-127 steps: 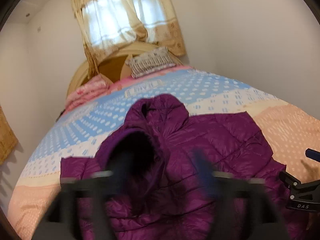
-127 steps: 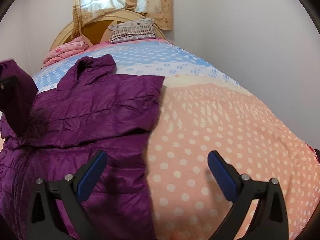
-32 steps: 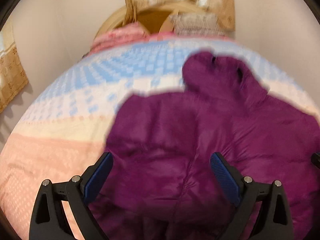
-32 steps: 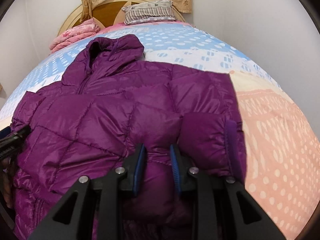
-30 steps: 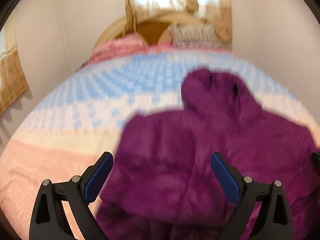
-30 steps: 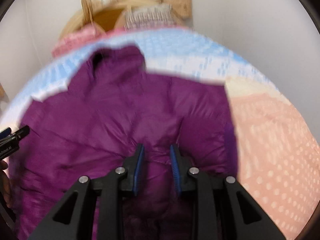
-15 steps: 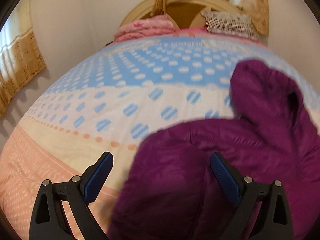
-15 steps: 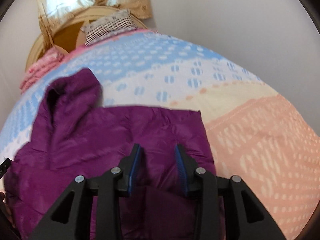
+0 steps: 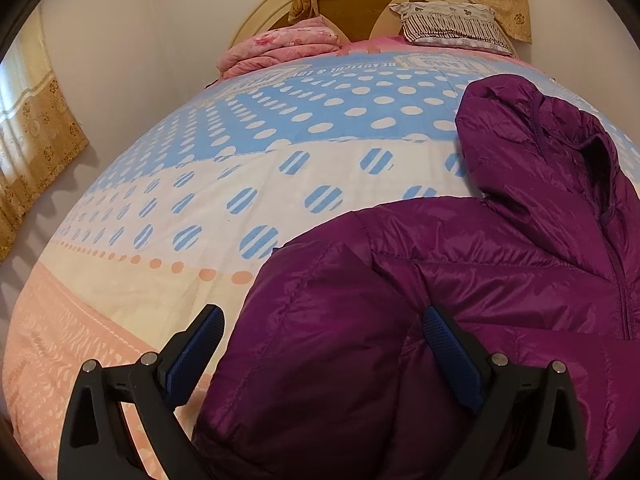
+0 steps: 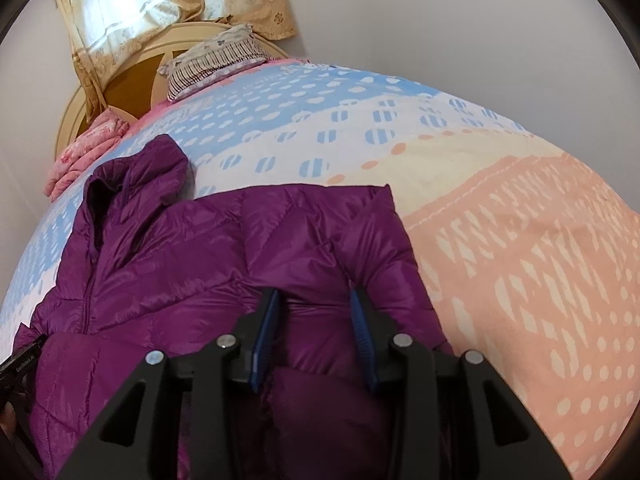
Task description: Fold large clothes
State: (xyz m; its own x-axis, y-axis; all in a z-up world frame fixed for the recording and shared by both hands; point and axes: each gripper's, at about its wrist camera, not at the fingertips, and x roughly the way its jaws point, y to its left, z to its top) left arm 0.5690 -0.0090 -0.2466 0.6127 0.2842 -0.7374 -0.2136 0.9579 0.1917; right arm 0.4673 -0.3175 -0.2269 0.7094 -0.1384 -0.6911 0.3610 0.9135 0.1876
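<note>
A purple hooded puffer jacket (image 9: 500,264) lies front up on the bed, hood toward the headboard; it also shows in the right wrist view (image 10: 208,256). Both sleeves lie folded inward over the body. My left gripper (image 9: 320,344) is open and straddles the folded left sleeve near the shoulder. My right gripper (image 10: 316,320) has its jaws partly closed with a fold of the jacket's right sleeve between the blue pads (image 10: 266,332). The left gripper's tip shows at the left edge of the right wrist view (image 10: 20,360).
The bed has a dotted blue, cream and peach cover (image 9: 240,184). A pink folded blanket (image 9: 280,46) and a striped pillow (image 9: 452,26) lie by the wooden headboard (image 9: 360,4). White walls flank the bed; curtains (image 9: 36,136) hang left.
Both grippers moved up toward the jacket's shoulders. The right gripper's jaws have spread a little wider around the sleeve fabric. The left gripper stays open.
</note>
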